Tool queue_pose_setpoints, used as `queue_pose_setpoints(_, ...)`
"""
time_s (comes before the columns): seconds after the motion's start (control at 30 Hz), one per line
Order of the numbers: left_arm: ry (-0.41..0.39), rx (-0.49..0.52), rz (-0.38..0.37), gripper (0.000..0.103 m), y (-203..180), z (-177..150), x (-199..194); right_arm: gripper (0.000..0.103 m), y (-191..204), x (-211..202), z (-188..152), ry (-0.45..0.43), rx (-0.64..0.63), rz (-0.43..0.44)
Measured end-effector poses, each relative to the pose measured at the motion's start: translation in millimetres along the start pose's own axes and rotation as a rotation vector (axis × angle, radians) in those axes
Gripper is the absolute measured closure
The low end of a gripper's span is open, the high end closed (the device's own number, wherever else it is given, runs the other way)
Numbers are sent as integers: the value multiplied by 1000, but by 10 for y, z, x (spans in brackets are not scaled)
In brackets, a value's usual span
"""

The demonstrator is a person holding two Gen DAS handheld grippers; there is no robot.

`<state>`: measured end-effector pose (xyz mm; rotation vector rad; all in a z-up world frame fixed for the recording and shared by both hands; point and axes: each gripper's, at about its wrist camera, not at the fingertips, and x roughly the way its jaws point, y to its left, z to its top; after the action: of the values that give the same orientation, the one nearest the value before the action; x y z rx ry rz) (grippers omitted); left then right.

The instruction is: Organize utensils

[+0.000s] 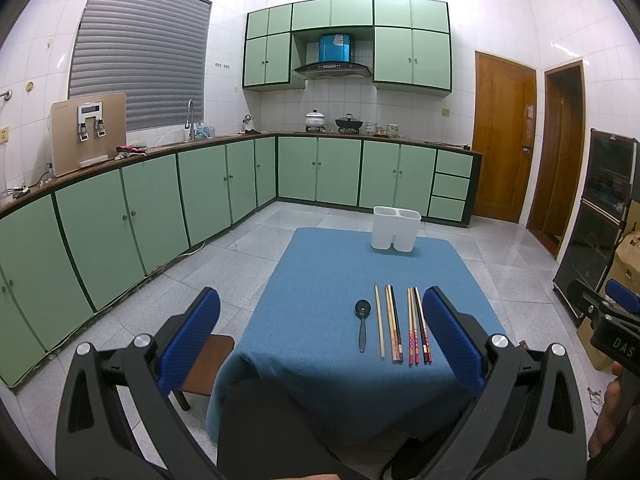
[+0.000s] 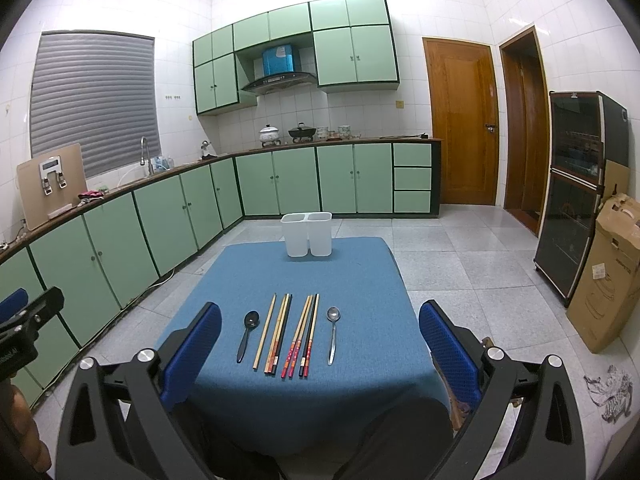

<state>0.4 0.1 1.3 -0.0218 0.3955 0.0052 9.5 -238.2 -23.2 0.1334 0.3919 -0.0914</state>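
Note:
A blue-clothed table (image 2: 352, 376) holds a row of utensils near its front: a black spoon (image 2: 249, 333), several chopsticks (image 2: 288, 336) and a metal spoon (image 2: 332, 332). A white two-compartment holder (image 2: 307, 233) stands at the far edge, empty as far as I see. My right gripper (image 2: 320, 344) is open, held above the table's near edge, the utensils between its fingers. My left gripper (image 1: 320, 332) is open and empty, left of the table; the black spoon (image 1: 363, 320), chopsticks (image 1: 400, 324) and holder (image 1: 396, 228) show there too.
Green floor cabinets (image 2: 168, 216) run along the left and back walls. A brown stool (image 1: 208, 364) stands at the table's left front corner. A black cabinet (image 2: 572, 196) and a cardboard box (image 2: 604, 272) stand on the right. Wooden doors (image 2: 460, 120) are at the back right.

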Motion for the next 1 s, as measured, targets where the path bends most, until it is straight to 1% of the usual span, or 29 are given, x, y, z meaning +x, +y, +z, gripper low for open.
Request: queue_pose_setpoints(1.0,-5,0,-2,5,9,16,-20,6,9,3,-8,2,0,1)
